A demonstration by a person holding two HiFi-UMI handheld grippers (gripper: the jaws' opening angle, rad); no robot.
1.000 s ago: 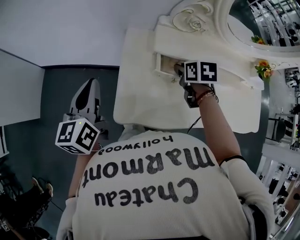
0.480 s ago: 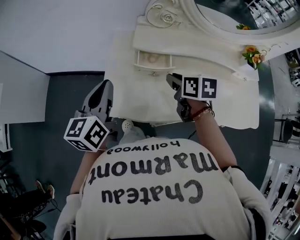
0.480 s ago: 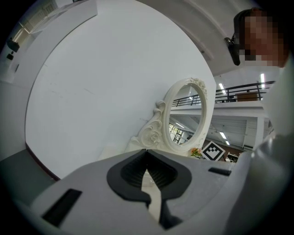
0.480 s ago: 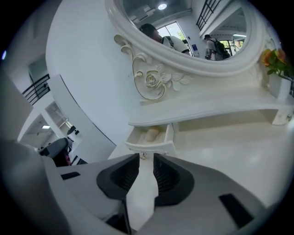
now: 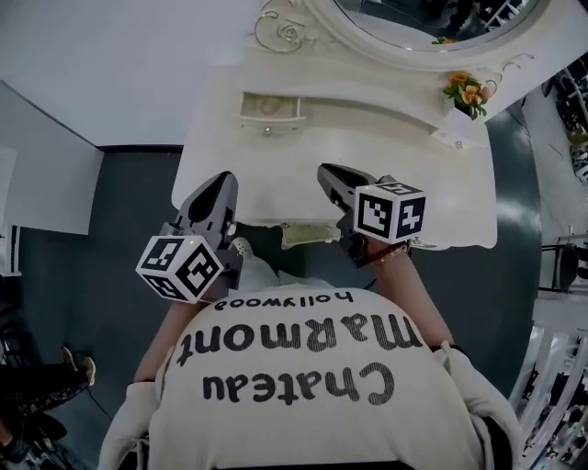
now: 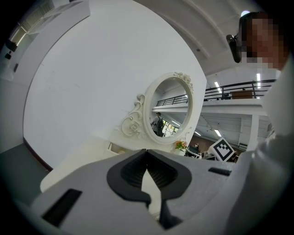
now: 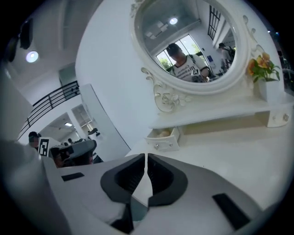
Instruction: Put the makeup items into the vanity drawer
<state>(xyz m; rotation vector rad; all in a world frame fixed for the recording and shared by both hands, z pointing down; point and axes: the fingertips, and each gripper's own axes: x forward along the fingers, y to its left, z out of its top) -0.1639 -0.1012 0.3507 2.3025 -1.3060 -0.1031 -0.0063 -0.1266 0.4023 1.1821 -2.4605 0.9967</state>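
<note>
Two grippers hover over the near edge of the one worktop (image 5: 404, 184). The left gripper (image 5: 220, 181) has its jaws pressed together on nothing. The right gripper (image 5: 328, 173) has jaws that have just been closing and now meet, also empty. One small drawer (image 5: 269, 117) stands open at the far left, below one oval mirror (image 5: 413, 18); one posy of flowers (image 5: 464, 92) sits far right. The right gripper view looks into that drawer, where a pale rounded item (image 7: 161, 133) lies. The left gripper view barely shows the drawer, yet catches the right gripper's marker cube (image 6: 223, 149).

The grey right gripper (image 7: 146, 159), jaws together and empty, points toward the small open white drawer (image 7: 163, 139); an oval white-framed mirror (image 7: 193, 41) hangs above that drawer.
</note>
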